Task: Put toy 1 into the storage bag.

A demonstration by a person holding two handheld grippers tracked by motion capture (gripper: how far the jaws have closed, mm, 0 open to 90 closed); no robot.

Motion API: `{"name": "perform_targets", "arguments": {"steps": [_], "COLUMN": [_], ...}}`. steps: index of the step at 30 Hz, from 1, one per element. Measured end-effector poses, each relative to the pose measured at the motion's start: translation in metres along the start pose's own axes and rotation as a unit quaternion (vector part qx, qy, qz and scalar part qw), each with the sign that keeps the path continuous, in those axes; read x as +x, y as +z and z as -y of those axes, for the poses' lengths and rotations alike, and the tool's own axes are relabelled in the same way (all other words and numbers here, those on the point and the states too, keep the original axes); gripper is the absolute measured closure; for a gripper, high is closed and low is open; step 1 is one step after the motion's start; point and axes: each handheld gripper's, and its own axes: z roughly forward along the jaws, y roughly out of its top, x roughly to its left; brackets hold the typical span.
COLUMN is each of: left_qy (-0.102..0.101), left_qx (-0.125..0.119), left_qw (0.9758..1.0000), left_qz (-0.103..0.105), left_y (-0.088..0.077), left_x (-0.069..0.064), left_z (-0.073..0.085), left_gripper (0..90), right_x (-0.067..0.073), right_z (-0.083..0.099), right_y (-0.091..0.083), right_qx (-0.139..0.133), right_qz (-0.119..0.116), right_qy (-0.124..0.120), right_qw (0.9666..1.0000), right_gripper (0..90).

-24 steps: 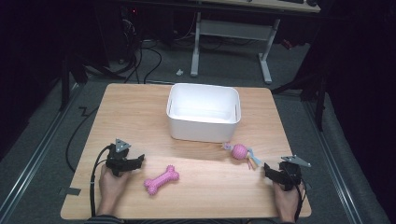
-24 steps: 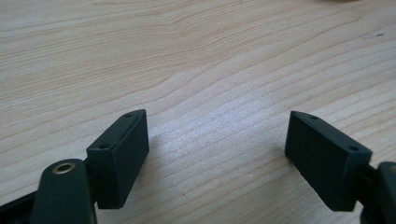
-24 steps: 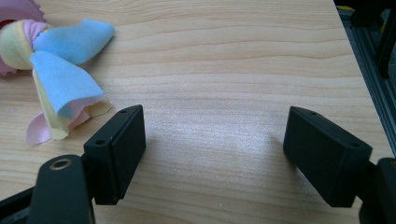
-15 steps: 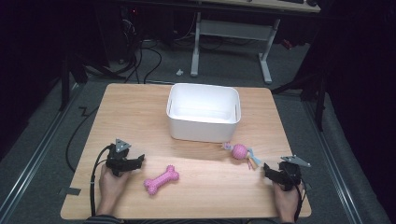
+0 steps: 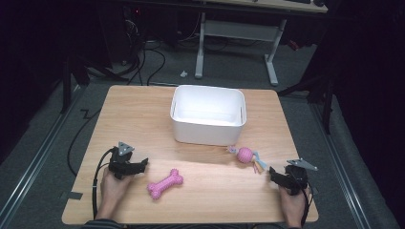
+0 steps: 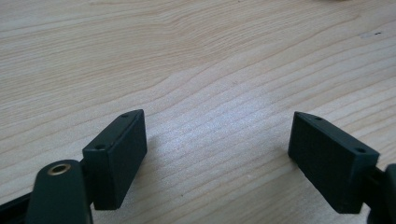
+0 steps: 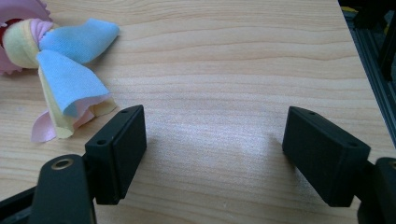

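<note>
Nothing was put away yet. The pink bone toy (image 5: 165, 183) and the ball toy (image 5: 245, 155) lay on the table (image 5: 143, 109), outside the white bin (image 5: 208, 115). The left gripper (image 5: 143, 163) and right gripper (image 5: 272, 172) had their jaws apart, holding nothing.

White bin (image 5: 208, 114) on wooden table (image 5: 138, 114); desk frame (image 5: 236, 33) behind.

The person's left hand (image 5: 113, 183) comes in from the bottom edge and holds the left gripper (image 5: 142, 164) low over the table, its jaws pointing to the right in the high view. The jaws stand wide apart with nothing between them. The right hand (image 5: 291, 202) holds the right gripper (image 5: 271, 172) near the right edge, its jaws pointing to the left. These jaws also stand wide apart and grip nothing.
</note>
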Motion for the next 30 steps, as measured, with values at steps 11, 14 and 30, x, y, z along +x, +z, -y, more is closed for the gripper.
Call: {"name": "perform_targets", "arguments": {"steps": [11, 14, 30], "left_qy": [0.001, 0.001, -0.007], "left_qx": [0.001, 0.002, -0.007], "left_qw": [1.0, 1.0, 0.9997], "left_qz": [0.001, 0.002, 0.021], "left_y": [0.0, 0.0, -0.016], "left_x": [0.0, 0.0, 0.0], "left_z": [0.0, 0.0, -0.002], "left_gripper": [19.2, 19.9, 21.8], "right_x": [0.0, 0.0, 0.001], "right_z": [0.0, 0.0, 0.0], "right_y": [0.0, 0.0, 0.0], "right_qx": [-0.001, -0.001, -0.001], "right_qz": [-0.006, -0.006, -0.008], "right_qy": [-0.006, -0.007, -0.008], "right_qw": [1.0, 1.0, 0.9999], "right_gripper": [21.8, 21.8, 21.8]}}
